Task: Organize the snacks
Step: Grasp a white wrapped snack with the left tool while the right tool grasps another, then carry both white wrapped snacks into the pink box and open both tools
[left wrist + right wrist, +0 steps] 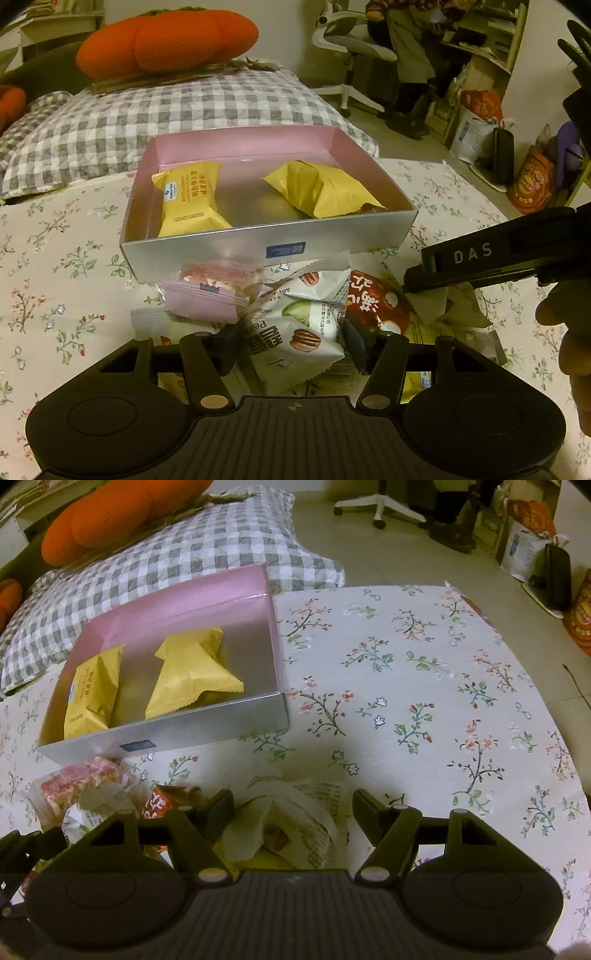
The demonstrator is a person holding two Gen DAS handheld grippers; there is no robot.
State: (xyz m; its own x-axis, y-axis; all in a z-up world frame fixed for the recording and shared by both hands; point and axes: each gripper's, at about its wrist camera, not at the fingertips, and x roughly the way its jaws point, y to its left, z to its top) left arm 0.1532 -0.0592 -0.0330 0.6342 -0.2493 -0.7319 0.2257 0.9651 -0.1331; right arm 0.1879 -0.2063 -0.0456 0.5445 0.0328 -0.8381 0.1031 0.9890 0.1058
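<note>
A silver box with a pink inside [229, 249] [207, 725] stands on the floral sheet and holds two yellow snack packs [192, 199] [321, 188] [94, 696] [192, 675]. In front of it lies a pile of snacks: a pink pack [214, 291] [77, 782], white nut packs [299, 339], a red pack [376, 302] [159, 803]. My left gripper [293, 345] is open, its fingers on either side of a white nut pack. My right gripper [291, 808] is open over a white pack [295, 823]; it also shows in the left wrist view [480, 258].
A grey checked pillow [184, 110] [166, 542] and an orange plush [166, 40] lie behind the box. The bed edge runs on the right, with floor, bags [480, 125] and an office chair [354, 48] beyond. Bare floral sheet [424, 701] lies right of the box.
</note>
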